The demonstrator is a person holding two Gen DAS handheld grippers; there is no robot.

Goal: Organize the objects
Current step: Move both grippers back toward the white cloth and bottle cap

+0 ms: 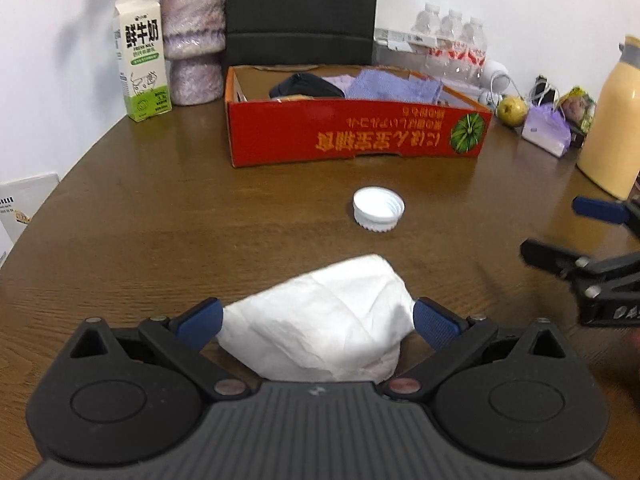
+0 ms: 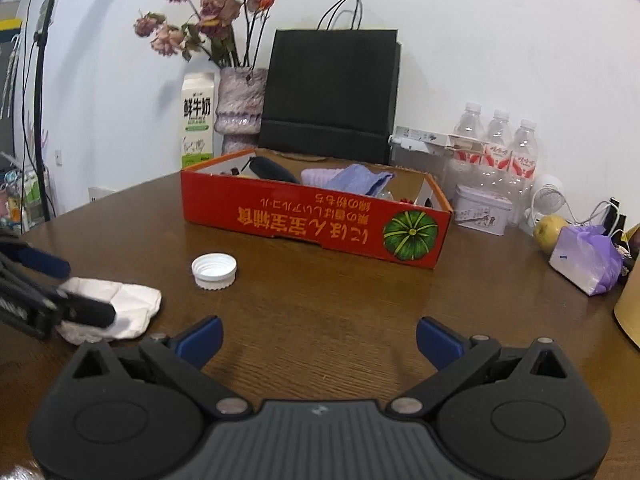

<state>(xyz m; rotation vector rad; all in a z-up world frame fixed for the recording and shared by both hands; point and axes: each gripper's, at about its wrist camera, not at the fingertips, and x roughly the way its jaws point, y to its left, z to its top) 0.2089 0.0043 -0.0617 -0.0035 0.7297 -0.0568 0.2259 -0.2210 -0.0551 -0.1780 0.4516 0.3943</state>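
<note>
While both hand-held grippers gape, left (image 1: 316, 320) straddles tissue (image 1: 320, 320); carton (image 1: 142, 56) reads "FRESH MILK".

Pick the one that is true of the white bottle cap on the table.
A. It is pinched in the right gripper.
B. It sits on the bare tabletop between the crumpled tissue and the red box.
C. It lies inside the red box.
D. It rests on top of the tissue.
B: the white bottle cap lies alone on the wooden table, beyond the tissue and short of the red box.
</note>
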